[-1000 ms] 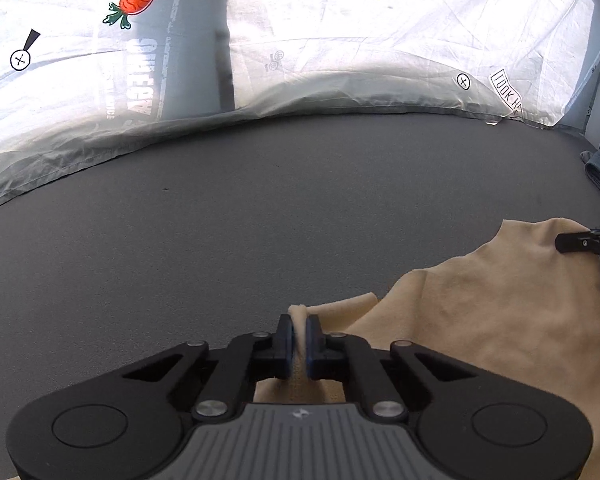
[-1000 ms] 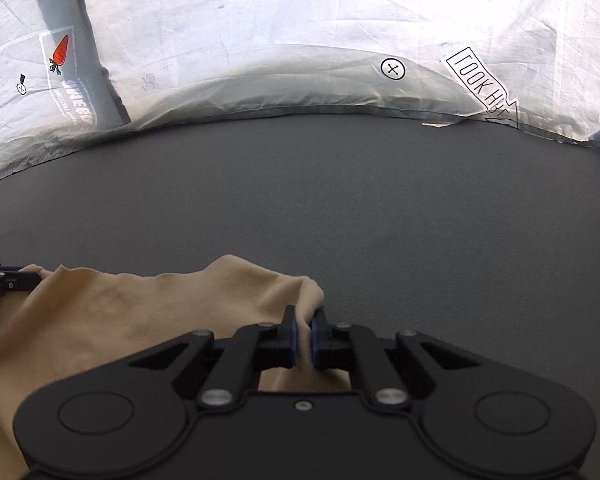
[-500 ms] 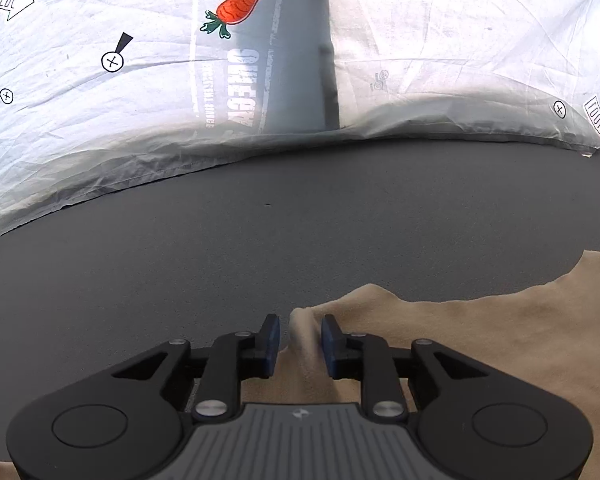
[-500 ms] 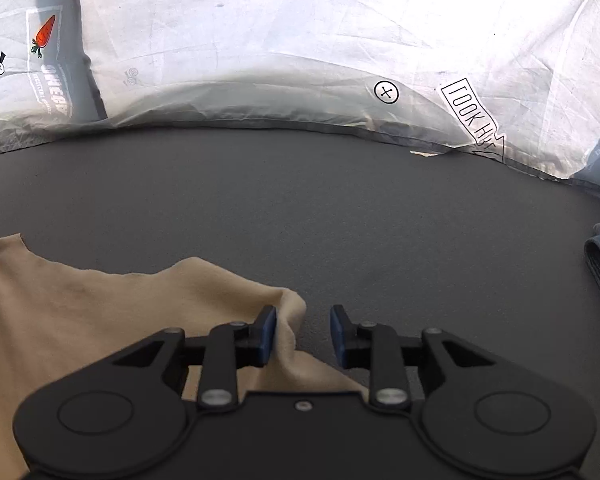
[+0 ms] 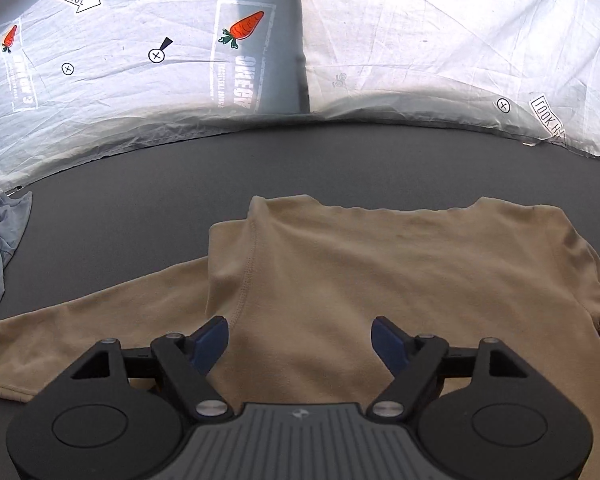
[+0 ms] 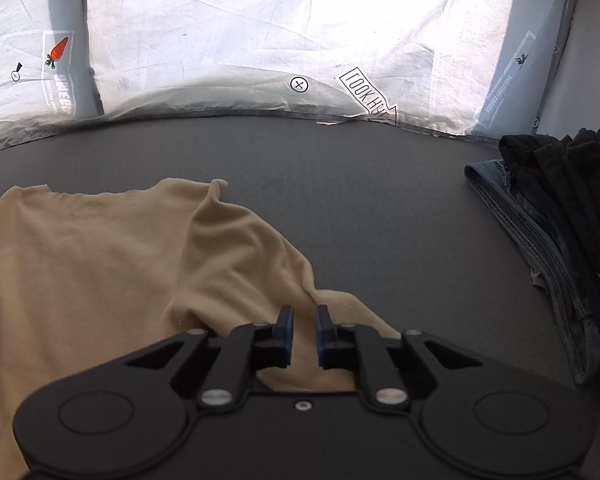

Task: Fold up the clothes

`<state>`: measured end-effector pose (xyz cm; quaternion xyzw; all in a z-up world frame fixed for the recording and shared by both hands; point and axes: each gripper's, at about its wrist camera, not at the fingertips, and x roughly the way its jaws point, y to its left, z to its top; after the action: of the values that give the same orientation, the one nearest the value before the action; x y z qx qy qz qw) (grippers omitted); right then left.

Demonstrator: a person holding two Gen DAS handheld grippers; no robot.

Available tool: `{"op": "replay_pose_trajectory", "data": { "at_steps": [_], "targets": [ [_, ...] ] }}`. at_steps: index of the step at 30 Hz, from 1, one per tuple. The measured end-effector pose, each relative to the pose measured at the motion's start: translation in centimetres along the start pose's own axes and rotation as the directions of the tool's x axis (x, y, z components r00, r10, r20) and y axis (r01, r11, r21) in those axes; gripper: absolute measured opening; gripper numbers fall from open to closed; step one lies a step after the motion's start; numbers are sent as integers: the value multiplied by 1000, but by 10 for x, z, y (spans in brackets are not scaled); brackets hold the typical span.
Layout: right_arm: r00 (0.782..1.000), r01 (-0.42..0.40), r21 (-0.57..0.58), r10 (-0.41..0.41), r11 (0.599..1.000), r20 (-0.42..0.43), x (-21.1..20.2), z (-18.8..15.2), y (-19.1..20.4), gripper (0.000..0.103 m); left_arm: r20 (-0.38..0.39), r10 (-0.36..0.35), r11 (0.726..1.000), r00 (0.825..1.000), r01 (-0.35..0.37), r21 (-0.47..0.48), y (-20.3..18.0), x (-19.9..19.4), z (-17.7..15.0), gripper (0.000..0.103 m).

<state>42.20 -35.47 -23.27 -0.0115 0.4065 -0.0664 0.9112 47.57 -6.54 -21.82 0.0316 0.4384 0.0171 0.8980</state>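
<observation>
Both hand-held grippers have let go of the tan fabric they pinched a second ago and drawn back, so more of the garment shows in each view. Left wrist view: the left hand-held gripper (image 5: 300,340) hovers over the beige long-sleeved shirt (image 5: 400,272), jaws wide apart and opening, nothing between the pads. The shirt lies flat on the dark desk (image 5: 340,160), directly ahead of and beneath the jaws; its near sleeve runs out to the left, and a crumpled blue-grey garment (image 5: 0,240) sits at the left edge. Right wrist view: the right hand-held gripper (image 6: 302,336) has its jaws nearly together and closing, with a narrow gap and no cloth pinched; the shirt (image 6: 80,260) spreads ahead and to the left, and its other sleeve passes under the jaws. A stack of folded denim and dark clothes (image 6: 560,220) sits to the right. Judged from this layout, each sleeve lies nearest its own-side gripper, long axis running outward across the desk.
</observation>
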Motion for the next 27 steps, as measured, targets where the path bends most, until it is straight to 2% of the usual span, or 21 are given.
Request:
{"op": "replay_pose_trajectory", "data": {
  "at_steps": [6,9,16,19,23,25,27],
  "targets": [
    [999,-15,41,17,999,-45,6,-28,-13,10,-138,-7,999,990,0,-54,-9,-5,-56,80],
    [998,-3,60,6,998,-58,17,-32,-19,10,-146,-4,996,989,-9,-85,-2,-5,-62,86],
    [988,153,145,-153,978,-15,36,-3,-58,7,-161,26,993,987,-44,-108,3,1,-62,100],
    [973,229,165,-233,959,0,39,10,-77,8,-168,21,991,986,-43,-124,7,3,-62,103],
    [940,337,168,-342,927,0,31,15,-99,11,-158,21,992,987,-40,-117,5,3,-62,103],
    [941,332,193,-339,923,3,17,10,-105,14,-151,21,992,988,-39,-116,5,3,-63,103],
    [956,285,217,-293,934,4,4,0,-102,17,-145,21,992,989,-38,-116,5,3,-63,103]
  ]
}}
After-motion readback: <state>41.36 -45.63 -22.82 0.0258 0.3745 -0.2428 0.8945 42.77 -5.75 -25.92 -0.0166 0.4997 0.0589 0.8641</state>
